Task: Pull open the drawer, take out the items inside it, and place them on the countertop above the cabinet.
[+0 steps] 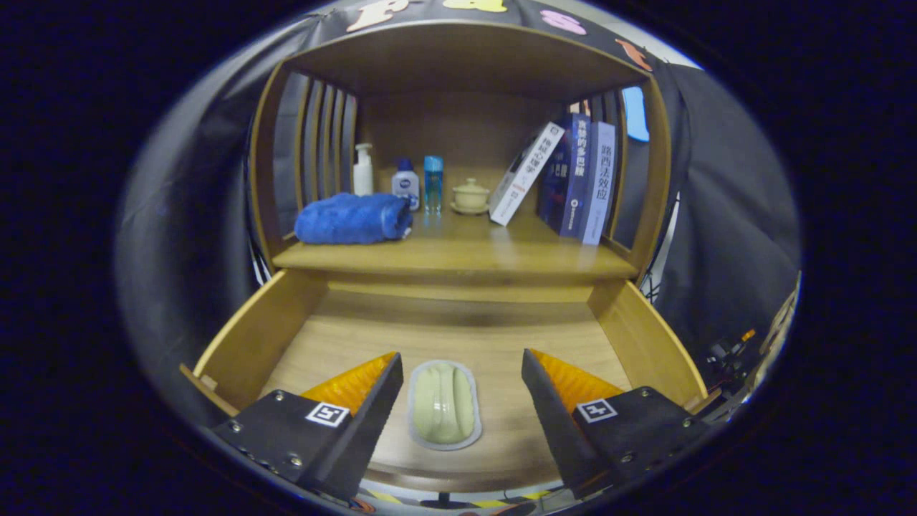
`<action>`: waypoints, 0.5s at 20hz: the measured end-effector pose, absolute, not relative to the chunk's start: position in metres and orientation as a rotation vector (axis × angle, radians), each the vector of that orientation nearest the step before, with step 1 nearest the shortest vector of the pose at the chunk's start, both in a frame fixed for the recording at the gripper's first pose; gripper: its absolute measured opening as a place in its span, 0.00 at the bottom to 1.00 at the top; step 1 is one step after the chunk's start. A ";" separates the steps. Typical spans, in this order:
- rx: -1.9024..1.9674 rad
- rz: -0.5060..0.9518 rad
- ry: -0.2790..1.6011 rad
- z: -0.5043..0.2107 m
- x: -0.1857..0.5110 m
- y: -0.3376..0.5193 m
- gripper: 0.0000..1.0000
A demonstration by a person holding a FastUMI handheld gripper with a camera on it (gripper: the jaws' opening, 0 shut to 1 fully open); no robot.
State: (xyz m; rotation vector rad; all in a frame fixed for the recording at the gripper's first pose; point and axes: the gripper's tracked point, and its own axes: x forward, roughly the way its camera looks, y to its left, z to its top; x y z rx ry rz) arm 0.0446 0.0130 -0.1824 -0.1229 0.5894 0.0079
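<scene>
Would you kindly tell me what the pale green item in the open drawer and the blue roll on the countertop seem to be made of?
The pale green item, lying between the open tongs, looks like soft moulded plastic or rubber: smooth, matte, ridged, with a thin flat rim. I cannot be sure. The blue roll looks like plush microfibre or terry cloth, fuzzy and softly folded. The drawer appears to be lacquered wood or wood veneer, with visible grain.

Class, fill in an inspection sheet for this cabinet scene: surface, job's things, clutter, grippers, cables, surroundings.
Surface: wooden countertop above the pulled-open wooden drawer.
Job's things: pale green oblong soap-like item in a grey tray lies on the drawer floor.
Clutter: rolled blue towel, white pump bottle, two small bottles, lidded beige cup, leaning books on the countertop.
Grippers: hand-held gripper open, its fingers either side of the item, apart from it.
Cables: dark cables beside the drawer.
Surroundings: black cloth wall.
</scene>
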 end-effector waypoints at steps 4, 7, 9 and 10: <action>-0.082 0.017 0.656 -0.206 0.055 0.016 0.99; -0.086 0.044 0.722 -0.223 0.058 0.025 0.97; -0.020 0.082 0.801 -0.236 0.056 0.036 0.82; 0.002 0.077 0.813 -0.237 0.059 0.037 0.70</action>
